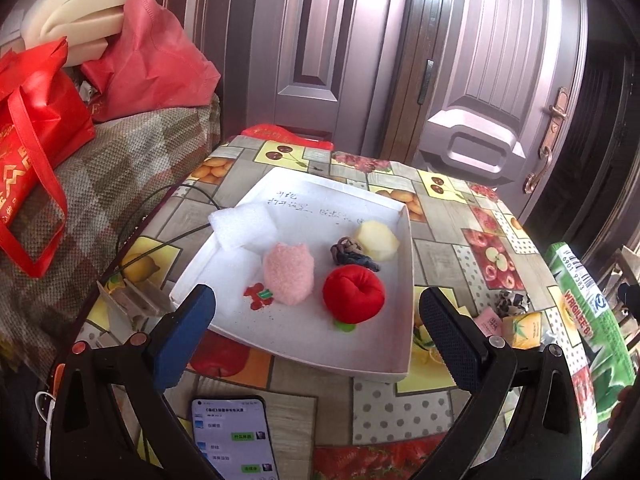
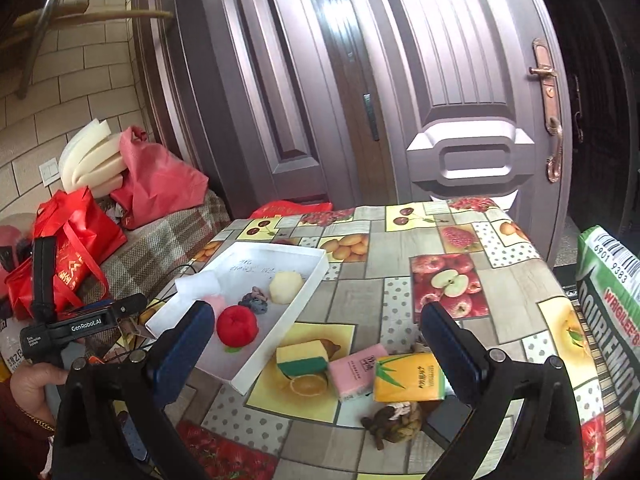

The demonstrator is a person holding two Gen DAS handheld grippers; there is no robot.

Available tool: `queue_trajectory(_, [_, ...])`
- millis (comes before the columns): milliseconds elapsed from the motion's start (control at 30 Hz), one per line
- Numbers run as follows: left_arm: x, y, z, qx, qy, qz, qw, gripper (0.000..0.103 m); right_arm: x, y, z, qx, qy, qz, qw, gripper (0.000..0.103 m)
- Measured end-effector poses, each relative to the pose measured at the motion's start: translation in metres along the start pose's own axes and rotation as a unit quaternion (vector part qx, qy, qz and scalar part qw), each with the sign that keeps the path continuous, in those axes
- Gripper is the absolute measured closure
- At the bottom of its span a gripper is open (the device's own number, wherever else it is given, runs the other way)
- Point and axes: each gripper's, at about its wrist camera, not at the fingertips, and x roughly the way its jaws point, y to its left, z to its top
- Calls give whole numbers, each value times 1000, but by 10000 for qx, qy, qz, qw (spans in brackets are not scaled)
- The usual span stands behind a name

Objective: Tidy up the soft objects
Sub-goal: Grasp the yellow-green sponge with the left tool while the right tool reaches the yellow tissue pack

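A white tray [image 1: 404, 280] on the table holds white foam [image 1: 244, 226], a pink fuzzy toy [image 1: 288, 276], a red plush apple [image 1: 354, 294], dark hair ties [image 1: 352, 254] and a pale yellow sponge [image 1: 378, 240]. My left gripper [image 1: 316, 336] is open and empty over the tray's near edge. In the right wrist view the tray [image 2: 308, 280] is at left. A yellow-green sponge [image 2: 302, 358], a pink tissue pack [image 2: 354, 372], a yellow tissue pack [image 2: 408, 376] and a brown braided hair tie [image 2: 396, 422] lie on the tablecloth. My right gripper [image 2: 318, 350] is open and empty above them.
A phone [image 1: 234, 438] lies at the table's near edge. A green Wrigley's box [image 2: 608, 320] stands at the right. Red bags [image 1: 36, 140] and foam sheets [image 1: 76, 12] sit on a sofa at left. A door [image 2: 440, 100] is behind the table.
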Motion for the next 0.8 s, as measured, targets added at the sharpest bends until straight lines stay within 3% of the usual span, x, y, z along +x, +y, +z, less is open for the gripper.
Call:
queue_trajectory(167, [12,-38,-17,511,338,-562,9965,0,-29,-38,-27,592,37,-508,9969,0])
queue_trajectory(267, [33,-67,-32,864,696,-885,9899,0,-39,-57,-45,813,330,-756,9933,0])
queue_trajectory(333, [52,-87,-38,1200,884,-897,9848,0,-51,-65,-52,893,379,-851,9916,0])
queue_trajectory(467, [93,-122,-38,2067,1181,-763,9682,0,-82,-85,-57,885,272,-1156,9890,0])
queue_trajectory(633, [134,-153,-33,3005,1350,-752,9412,4,-115,-119,-69,1265,161,-1612,9786,0])
queue_trajectory(733, [157,-164,-36,3449,1500,-662,9242,16,-130,-139,-79,1553,165,-1867,9699,0])
queue_trajectory(767, [164,-167,-38,3585,1556,-613,9184,27,-134,-143,-81,1638,160,-1936,9672,0])
queue_trajectory(800, [169,-170,-42,3724,1625,-554,9120,45,-136,-147,-82,1716,156,-2000,9645,0])
